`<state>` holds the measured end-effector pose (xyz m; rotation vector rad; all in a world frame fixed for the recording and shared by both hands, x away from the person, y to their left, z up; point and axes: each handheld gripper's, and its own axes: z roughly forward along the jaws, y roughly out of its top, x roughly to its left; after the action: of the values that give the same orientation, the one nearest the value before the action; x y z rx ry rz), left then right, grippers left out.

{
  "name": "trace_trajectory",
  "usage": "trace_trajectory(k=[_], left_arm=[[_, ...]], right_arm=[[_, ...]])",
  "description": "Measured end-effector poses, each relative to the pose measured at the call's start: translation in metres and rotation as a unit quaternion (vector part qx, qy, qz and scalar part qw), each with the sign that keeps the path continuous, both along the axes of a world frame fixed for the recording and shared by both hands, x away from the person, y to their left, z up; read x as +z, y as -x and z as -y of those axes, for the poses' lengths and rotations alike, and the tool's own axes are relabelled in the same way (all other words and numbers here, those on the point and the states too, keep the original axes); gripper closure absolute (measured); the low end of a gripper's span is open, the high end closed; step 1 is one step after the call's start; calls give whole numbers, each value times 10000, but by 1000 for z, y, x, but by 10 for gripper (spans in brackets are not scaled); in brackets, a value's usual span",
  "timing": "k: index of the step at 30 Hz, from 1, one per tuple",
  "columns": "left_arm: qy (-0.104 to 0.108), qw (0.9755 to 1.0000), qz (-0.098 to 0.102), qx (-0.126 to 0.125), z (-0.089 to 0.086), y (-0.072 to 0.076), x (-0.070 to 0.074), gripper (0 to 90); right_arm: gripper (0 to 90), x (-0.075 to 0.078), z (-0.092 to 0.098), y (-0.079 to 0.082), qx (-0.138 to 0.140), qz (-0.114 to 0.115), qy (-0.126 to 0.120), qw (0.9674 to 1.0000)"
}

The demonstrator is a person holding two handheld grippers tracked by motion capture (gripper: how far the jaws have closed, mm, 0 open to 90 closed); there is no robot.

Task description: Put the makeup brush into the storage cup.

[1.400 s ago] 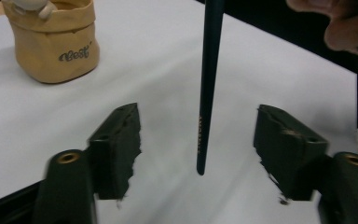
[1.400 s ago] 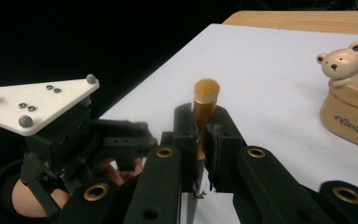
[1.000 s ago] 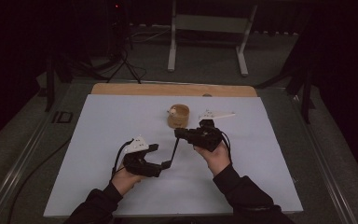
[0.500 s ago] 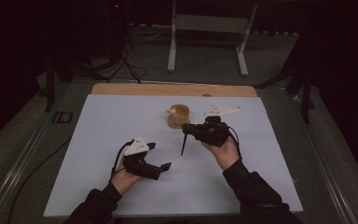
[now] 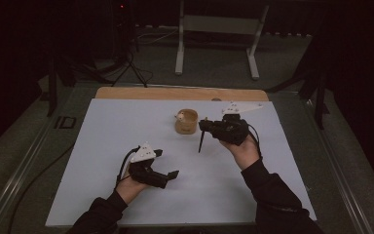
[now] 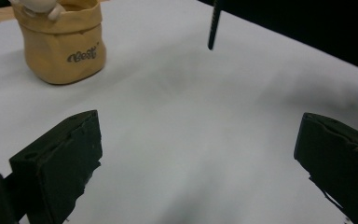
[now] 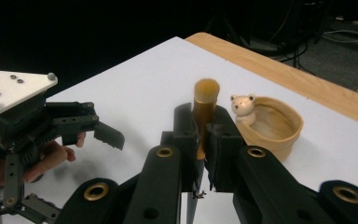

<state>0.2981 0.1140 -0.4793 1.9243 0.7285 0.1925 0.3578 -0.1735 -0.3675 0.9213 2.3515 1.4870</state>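
The right gripper (image 7: 200, 140) is clamped on a pen (image 7: 204, 100), pinching it just below its amber cap end; in the high view the pen's dark shaft (image 5: 201, 141) hangs down from the jaws, its tip above the white sheet. The pen looks light, stiff and thin, with a smooth barrel that could swivel or slip in so narrow a pinch, so a hold near the upper end, as now, lets it hang straight. A grip nearer the middle would likely steady the tip better.

Just beyond the pen stands a small tan cup (image 7: 272, 128) with a little bear figure (image 7: 243, 106) on its rim. The cup's mouth is open and wide next to the pen, yet the bear sits on the near side of the rim and could be knocked; the cup seems light enough to tip if the shaft strikes its wall.

Farther out, toward the person, the left gripper (image 5: 159, 165) rests low with its jaws wide apart and nothing between them, well clear of the pen. Around it all the white sheet (image 5: 126, 126) lies bare, with free room on every side; its far edge meets a wooden strip (image 5: 141, 92) behind the cup.
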Motion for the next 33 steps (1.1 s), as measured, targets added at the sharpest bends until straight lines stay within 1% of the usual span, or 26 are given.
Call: trace_trajectory(k=[4, 7, 10, 13, 16, 18, 20, 23, 24, 29, 31, 33], left_arm=[[9, 10000, 16, 12, -1, 0, 0, 20], [25, 10000, 1, -6, 0, 0, 0, 20], [-7, 10000, 3, -33, 0, 0, 0, 20], [-67, 9999, 71, -64, 2, 2, -1, 21], [-12, 9999, 111, -77, 2, 3, 0, 21], [-3, 9999, 138, -76, 2, 3, 1, 21], [23, 9999, 134, -76, 1, 3, 1, 21], [-46, 9998, 171, -62, 1, 3, 0, 22], [-12, 9998, 178, -80, 1, 3, 0, 22], [5, 9998, 204, -65, 1, 3, 1, 22], [47, 9998, 203, -77, 0, 3, 1, 22], [29, 9997, 210, -74, 0, 3, 1, 22]], right_arm=[[835, 7, 1, -4, -39, 86, 13, 10000], [835, 13, 3, -6, -65, 130, -32, 9999], [835, 19, 4, -8, -69, 217, -79, 9997], [835, 26, 5, -12, -90, 288, -131, 9995], [835, 32, 4, -18, -109, 375, -88, 9992], [836, 35, 3, -20, -121, 440, -54, 9989], [835, 38, 2, -24, -144, 461, -86, 9988], [835, 40, 1, -29, -179, 506, -89, 9985], [835, 41, 0, -30, -178, 519, -86, 9985], [835, 45, -4, -39, -238, 602, -29, 9979], [835, 48, -5, -43, -243, 618, -46, 9978], [835, 50, -5, -47, -268, 637, -47, 9976]])
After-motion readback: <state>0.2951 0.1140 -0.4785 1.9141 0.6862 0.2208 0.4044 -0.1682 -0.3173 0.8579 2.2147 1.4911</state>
